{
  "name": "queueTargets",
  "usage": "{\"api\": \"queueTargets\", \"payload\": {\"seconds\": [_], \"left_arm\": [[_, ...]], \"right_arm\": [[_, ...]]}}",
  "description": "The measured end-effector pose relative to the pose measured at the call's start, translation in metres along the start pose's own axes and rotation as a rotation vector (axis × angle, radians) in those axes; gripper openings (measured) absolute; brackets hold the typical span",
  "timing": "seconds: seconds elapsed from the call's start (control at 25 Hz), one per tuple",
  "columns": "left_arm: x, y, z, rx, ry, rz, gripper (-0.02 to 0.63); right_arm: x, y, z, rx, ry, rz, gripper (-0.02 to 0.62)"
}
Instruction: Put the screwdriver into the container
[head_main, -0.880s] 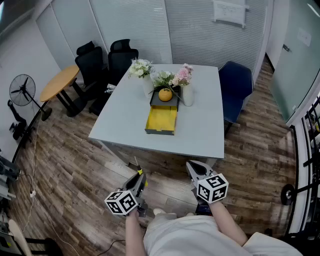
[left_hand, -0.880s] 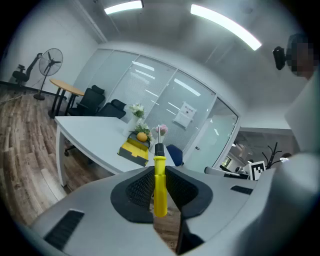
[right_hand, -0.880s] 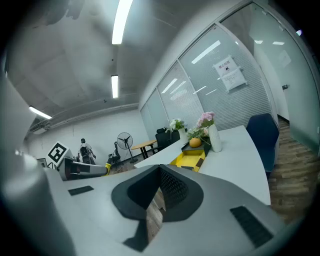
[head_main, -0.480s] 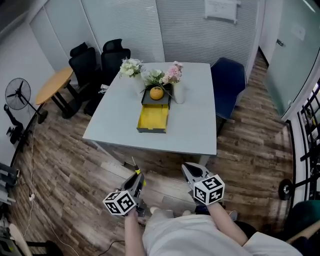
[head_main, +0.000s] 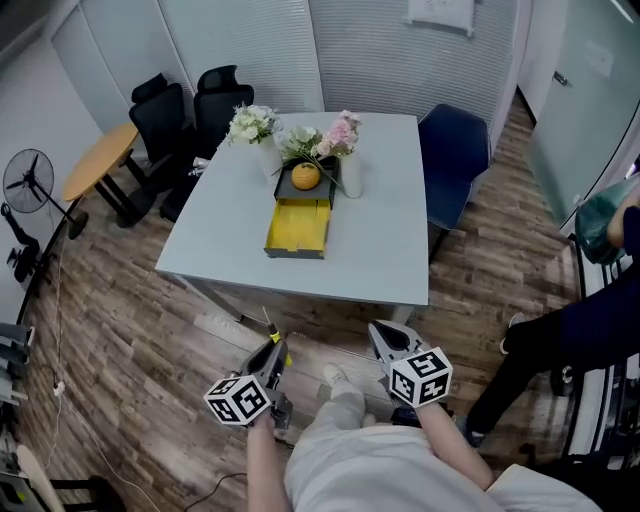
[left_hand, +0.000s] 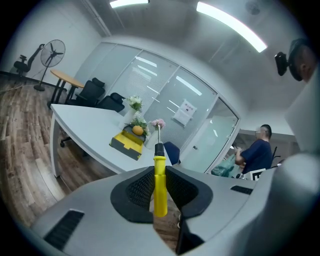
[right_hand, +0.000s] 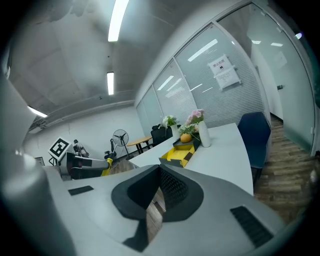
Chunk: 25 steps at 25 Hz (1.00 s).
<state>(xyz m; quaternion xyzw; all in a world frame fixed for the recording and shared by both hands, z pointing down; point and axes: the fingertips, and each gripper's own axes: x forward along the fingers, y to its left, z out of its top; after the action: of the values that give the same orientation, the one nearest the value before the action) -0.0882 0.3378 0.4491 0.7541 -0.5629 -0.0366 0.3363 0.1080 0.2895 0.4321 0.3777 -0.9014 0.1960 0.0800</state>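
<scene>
My left gripper (head_main: 270, 345) is shut on a yellow-handled screwdriver (left_hand: 159, 186), which stands between the black pads (left_hand: 138, 188) with its metal shaft pointing ahead. In the head view the screwdriver (head_main: 277, 342) sticks out past the jaws, low over the wooden floor. The container (head_main: 297, 226), an open yellow tray with dark sides, lies on the white table (head_main: 385, 240), well ahead of both grippers, and also shows as the container (left_hand: 128, 143) and the container (right_hand: 180, 153). My right gripper (head_main: 386, 336) hangs to the right of the left one, shut and with nothing in it.
Vases of flowers (head_main: 300, 148) and an orange (head_main: 305, 177) stand behind the container. A blue chair (head_main: 452, 158) is at the table's right side, black chairs (head_main: 178, 108) and a round wooden table (head_main: 96, 160) at its left. A person (head_main: 585, 300) stands at the right.
The head view has shifted, so the table sits slightly higher and further left. A person in dark clothes has come into view at the right. Both grippers hold as before.
</scene>
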Motion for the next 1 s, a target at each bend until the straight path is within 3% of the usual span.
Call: {"api": "queueTargets", "payload": {"seconds": [0.44, 1.0], "left_arm": [[0.097, 0.031, 0.031, -0.019, 0.062, -0.022, 0.069], [0.234, 0.115, 0.121, -0.077, 0.123, -0.038, 0.069]], "right_arm": [[0.069, -0.068, 0.019, 0.027, 0.047, -0.064, 0.015], [0.221, -0.127, 0.082, 0.007, 0.109, -0.090, 0.015]]}}
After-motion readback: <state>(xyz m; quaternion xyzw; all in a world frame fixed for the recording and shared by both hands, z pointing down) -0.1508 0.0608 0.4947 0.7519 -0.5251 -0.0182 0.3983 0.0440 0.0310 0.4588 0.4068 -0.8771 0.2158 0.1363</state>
